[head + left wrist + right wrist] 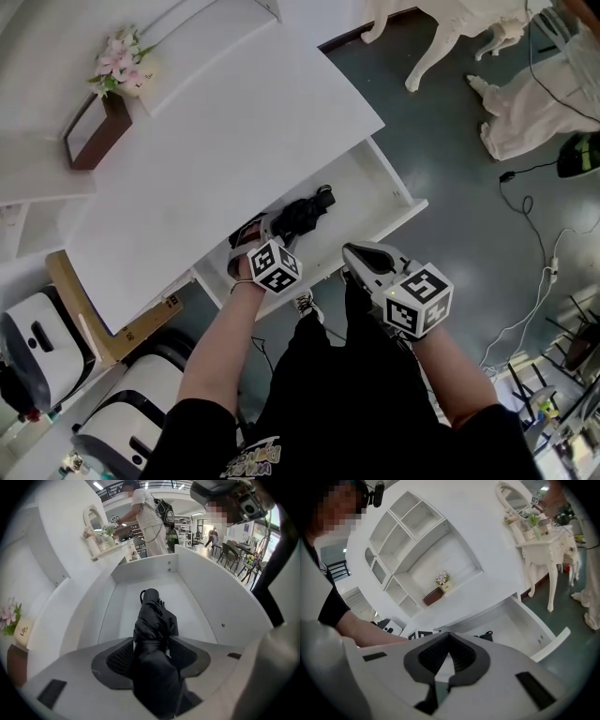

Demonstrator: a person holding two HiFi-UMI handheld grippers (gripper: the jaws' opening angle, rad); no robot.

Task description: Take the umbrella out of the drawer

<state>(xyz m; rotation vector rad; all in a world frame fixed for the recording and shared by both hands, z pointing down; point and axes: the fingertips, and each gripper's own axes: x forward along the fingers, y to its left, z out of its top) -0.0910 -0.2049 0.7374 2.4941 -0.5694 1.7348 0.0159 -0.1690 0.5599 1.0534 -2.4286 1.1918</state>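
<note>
The folded black fabric umbrella [152, 616] lies in the open white drawer [389, 192]. The left gripper [151, 641] straddles its 7 o'clock end, jaws wide and not pressing. At 4 o'clock, outside the drawer, the right gripper [449, 635] is closed and empty.

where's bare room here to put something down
Bare: the drawer floor between the umbrella and its right wall; the desk top between the flowers and the drawer. Crowded: the drawer's left end, with the umbrella and left gripper.
</note>
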